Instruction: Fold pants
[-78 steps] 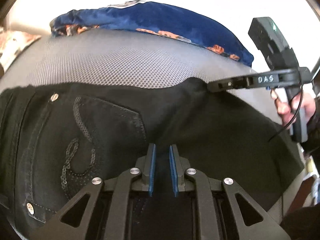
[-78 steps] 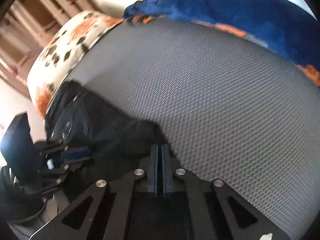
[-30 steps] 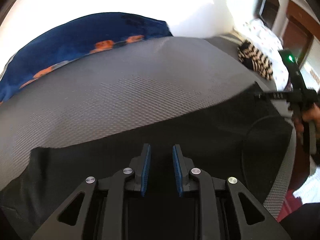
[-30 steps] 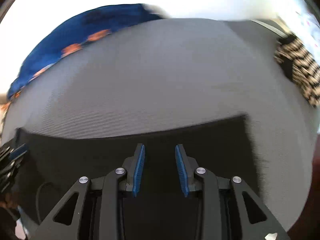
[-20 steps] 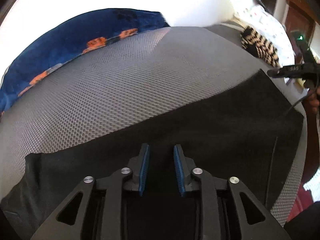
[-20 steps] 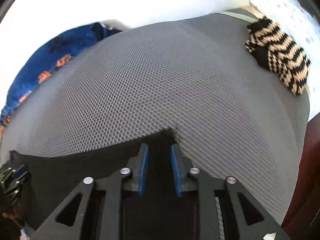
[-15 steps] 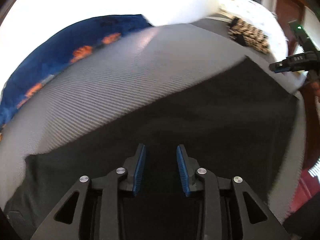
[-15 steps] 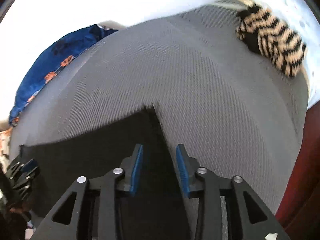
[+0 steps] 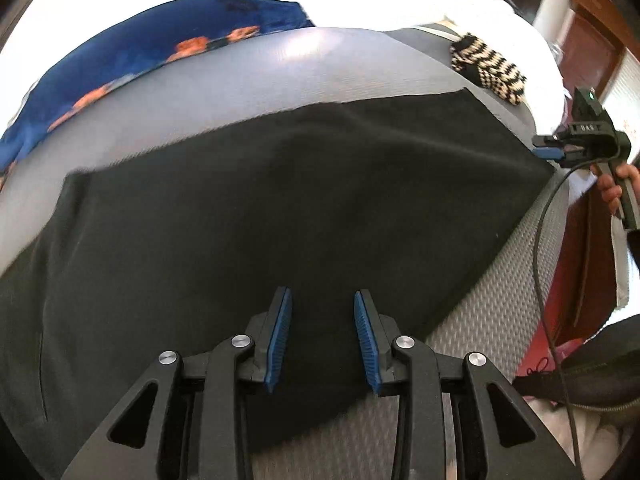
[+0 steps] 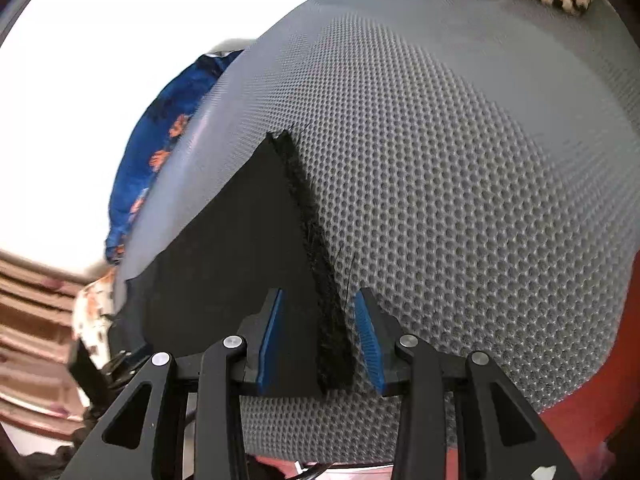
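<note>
Two gripper units point(image 9: 323, 336) point(image 10: 318, 338) open; one pants point(image 9: 280, 200).

The left wrist camera sat low over the black pants point(image 9: 280, 208), looking forward between its own fingers across the gray mesh mattress point(image 9: 256, 92) toward the blue blanket point(image 9: 132, 52). The right wrist camera hovered close above the pants' frayed hem point(image 10: 316, 248), facing along that edge. Both views shared the pants, the mattress, the blanket and the striped knit item point(image 9: 488, 68).
</note>
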The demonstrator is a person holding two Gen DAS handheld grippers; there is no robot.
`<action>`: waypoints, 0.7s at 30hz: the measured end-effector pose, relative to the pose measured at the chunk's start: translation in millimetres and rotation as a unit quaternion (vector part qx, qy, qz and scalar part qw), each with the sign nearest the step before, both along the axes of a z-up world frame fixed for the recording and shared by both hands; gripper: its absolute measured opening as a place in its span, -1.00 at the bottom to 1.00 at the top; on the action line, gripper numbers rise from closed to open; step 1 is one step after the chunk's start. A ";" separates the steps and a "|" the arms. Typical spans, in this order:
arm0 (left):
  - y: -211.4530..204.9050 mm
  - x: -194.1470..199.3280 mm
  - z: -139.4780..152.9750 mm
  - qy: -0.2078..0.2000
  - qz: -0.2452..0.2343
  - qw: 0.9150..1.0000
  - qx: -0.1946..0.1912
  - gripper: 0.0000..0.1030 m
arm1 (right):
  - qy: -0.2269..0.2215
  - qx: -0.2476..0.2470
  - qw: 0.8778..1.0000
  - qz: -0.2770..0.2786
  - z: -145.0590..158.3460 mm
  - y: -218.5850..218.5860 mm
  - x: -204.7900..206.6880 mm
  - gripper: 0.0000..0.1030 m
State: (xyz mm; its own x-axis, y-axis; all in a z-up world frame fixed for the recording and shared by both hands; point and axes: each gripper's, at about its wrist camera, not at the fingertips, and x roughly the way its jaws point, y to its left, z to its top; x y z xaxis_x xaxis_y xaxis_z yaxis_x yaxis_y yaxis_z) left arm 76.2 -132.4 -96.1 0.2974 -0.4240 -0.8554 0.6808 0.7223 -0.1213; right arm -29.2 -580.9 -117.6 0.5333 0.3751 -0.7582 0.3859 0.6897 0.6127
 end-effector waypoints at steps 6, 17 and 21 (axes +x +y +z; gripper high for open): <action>29.2 -1.8 1.3 0.029 0.070 0.997 -0.029 -0.34 | -0.040 0.075 0.996 0.028 -13.9 1.6 0.6 -0.29; 53.0 0.8 10.1 0.022 0.157 0.986 -0.059 -0.34 | -0.059 0.078 0.995 0.003 -16.6 20.2 27.9 -0.84; 81.6 4.5 17.0 0.023 0.201 0.975 -0.086 -0.33 | -0.073 0.087 0.993 -0.011 11.6 37.4 33.5 -0.85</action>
